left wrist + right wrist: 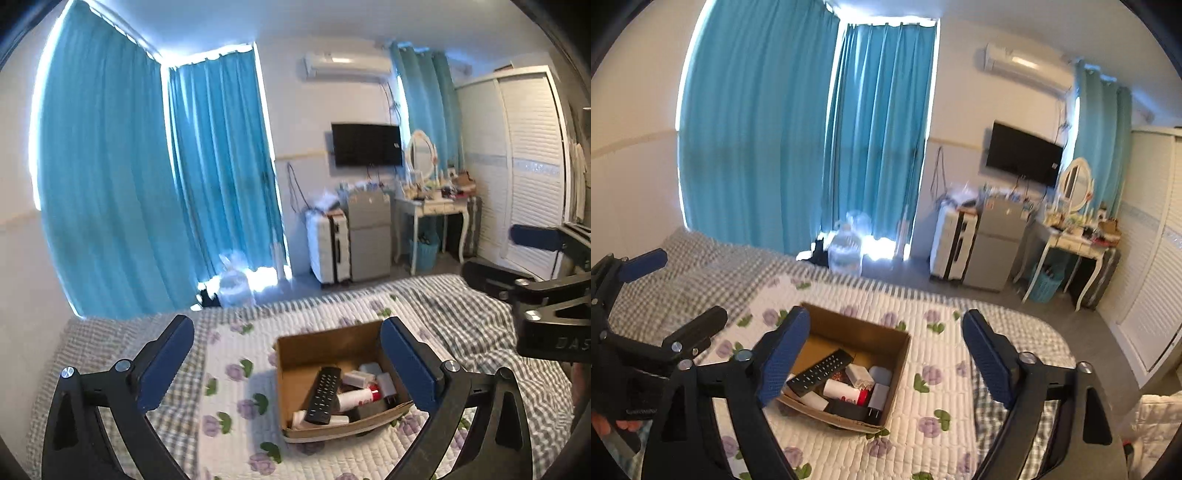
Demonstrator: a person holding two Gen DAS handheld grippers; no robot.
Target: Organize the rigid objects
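Observation:
An open cardboard box [325, 347] [864, 332] sits on the floral quilt of the bed. Inside lie a black remote [324, 395] [822, 371], a white tube with a red cap [356, 398] [846, 392], a white charger plug [877, 400] and several small white items. My left gripper [288, 363] is open and empty, held above and in front of the box. My right gripper [882, 356] is open and empty, also above the box. Each gripper shows at the edge of the other's view.
The bed has a floral quilt [240, 387] [934, 387] over a grey checked blanket [480, 325]. Beyond it stand blue curtains [147, 184], a white suitcase [328, 247], a small grey fridge [369, 236], a dressing table [432, 210], a wall TV [365, 144] and a white wardrobe [524, 166].

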